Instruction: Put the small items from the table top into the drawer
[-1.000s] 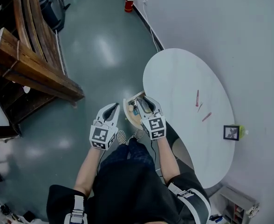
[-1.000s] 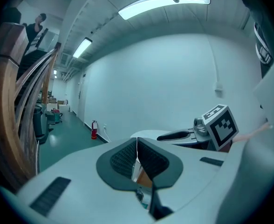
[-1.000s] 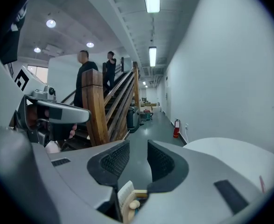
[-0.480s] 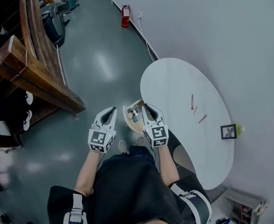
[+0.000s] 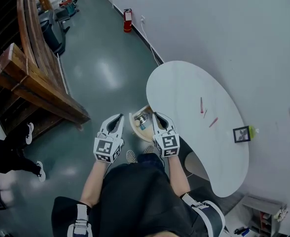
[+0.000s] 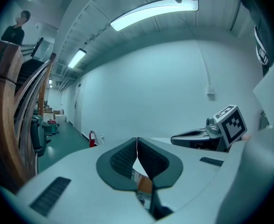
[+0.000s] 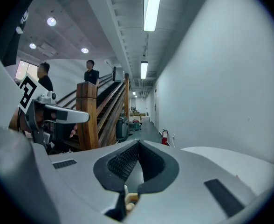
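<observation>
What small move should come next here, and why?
Probably swing the right gripper, whose jaws have just been closing on nothing, toward the red sticks on the table: the drawer stands open and they lie outside it.

Left gripper (image 5: 118,117) and right gripper (image 5: 157,115): pale grey shells, black ribbed pads (image 6: 123,158), black-and-white marker cubes (image 5: 105,147). Person: black top (image 5: 135,201), checkered shoes (image 5: 129,156)

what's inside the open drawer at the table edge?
A shiny metal item and a small bluish one lie in the drawer. The right tongs and the table top cover the rest, so anything there is unseen.
</observation>
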Action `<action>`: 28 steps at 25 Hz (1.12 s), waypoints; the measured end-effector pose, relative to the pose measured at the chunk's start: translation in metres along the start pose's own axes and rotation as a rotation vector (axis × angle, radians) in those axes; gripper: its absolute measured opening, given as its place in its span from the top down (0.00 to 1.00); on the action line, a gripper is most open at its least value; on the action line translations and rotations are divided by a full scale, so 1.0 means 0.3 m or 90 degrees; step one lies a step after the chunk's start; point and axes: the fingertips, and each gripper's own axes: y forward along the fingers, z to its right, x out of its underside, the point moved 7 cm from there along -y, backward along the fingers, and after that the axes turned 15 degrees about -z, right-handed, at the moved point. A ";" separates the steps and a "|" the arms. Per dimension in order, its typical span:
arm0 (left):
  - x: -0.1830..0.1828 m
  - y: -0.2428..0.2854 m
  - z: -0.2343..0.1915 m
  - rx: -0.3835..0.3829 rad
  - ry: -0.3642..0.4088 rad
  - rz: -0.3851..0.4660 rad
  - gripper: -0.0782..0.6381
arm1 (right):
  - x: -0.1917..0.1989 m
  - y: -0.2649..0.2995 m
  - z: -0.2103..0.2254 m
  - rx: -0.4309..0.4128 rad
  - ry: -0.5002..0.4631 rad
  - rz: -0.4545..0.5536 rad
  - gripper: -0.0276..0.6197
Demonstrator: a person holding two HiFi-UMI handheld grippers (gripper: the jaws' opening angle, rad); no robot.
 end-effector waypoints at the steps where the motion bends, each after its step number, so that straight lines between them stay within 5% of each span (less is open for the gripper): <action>1: -0.002 -0.001 0.001 -0.001 0.000 -0.001 0.86 | -0.001 -0.001 -0.002 0.001 0.000 0.000 0.91; 15: -0.009 0.024 0.063 0.043 0.009 -0.001 0.86 | 0.025 -0.066 0.014 0.033 0.024 0.000 0.91; 28: -0.020 0.176 0.296 0.202 0.045 -0.021 0.86 | 0.224 -0.278 0.191 0.190 0.124 -0.031 0.91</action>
